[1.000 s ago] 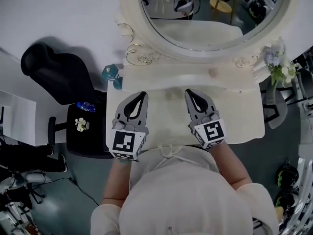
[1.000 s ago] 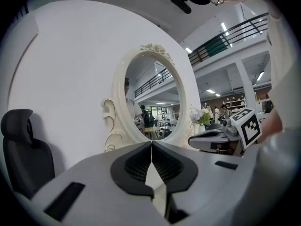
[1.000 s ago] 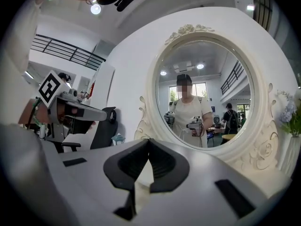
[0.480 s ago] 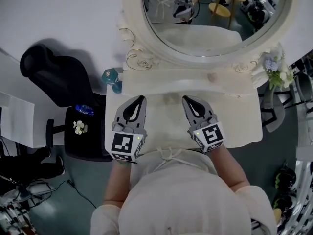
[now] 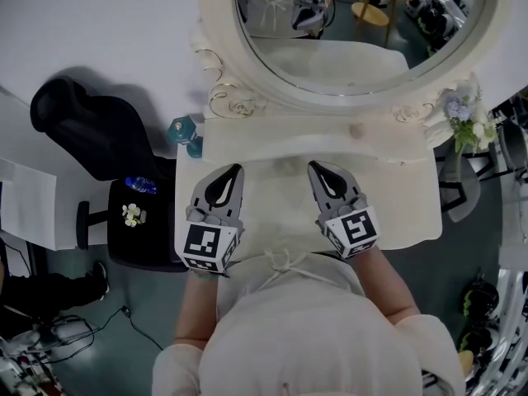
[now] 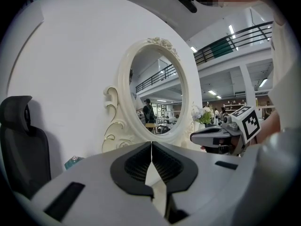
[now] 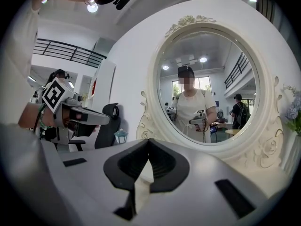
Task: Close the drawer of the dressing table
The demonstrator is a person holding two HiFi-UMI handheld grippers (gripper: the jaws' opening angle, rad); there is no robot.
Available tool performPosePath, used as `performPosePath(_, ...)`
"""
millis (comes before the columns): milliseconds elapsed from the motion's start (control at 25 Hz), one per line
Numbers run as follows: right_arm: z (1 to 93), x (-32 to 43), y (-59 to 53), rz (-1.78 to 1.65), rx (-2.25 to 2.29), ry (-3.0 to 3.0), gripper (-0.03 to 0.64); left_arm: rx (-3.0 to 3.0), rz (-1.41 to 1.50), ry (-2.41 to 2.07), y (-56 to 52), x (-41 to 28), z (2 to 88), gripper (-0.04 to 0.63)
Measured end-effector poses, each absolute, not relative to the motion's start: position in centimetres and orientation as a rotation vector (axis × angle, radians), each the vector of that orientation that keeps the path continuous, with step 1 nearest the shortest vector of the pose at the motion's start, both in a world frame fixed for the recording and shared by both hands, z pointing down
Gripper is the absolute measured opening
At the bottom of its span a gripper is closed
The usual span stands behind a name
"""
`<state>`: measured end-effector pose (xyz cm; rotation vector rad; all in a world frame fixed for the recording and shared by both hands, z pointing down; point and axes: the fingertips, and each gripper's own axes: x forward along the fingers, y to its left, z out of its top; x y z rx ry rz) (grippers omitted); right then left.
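The cream dressing table [image 5: 396, 196] with its oval mirror [image 5: 355, 31] fills the head view. Its drawer is hidden under the tabletop's front edge and the person's body. Side by side above the tabletop, both pointing at the mirror, are my left gripper [image 5: 236, 169] and my right gripper [image 5: 314, 165]. Each is shut with nothing between its jaws. In the left gripper view the left gripper [image 6: 151, 144] has its tips together, with the right gripper [image 6: 214, 137] beside it. The right gripper view shows the right gripper [image 7: 149, 141] shut in the same way, and the left gripper [image 7: 82, 117] at the left.
A black office chair [image 5: 91, 130] and a black stool [image 5: 124, 238] with a bottle and flowers stand left of the table. A teal lantern [image 5: 186, 132] sits at the table's left corner. A bunch of flowers [image 5: 462, 110] stands at its right end.
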<state>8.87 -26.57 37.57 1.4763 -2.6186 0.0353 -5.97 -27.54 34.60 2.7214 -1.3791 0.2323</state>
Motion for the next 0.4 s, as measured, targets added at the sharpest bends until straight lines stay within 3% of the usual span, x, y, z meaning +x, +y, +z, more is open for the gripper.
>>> performPosePath(400,37.19,8.89,-26.71,0.0,1.455,-2.608,0.003,2.775,0.23,-1.319,-27.38,-5.28,34.46,0.021)
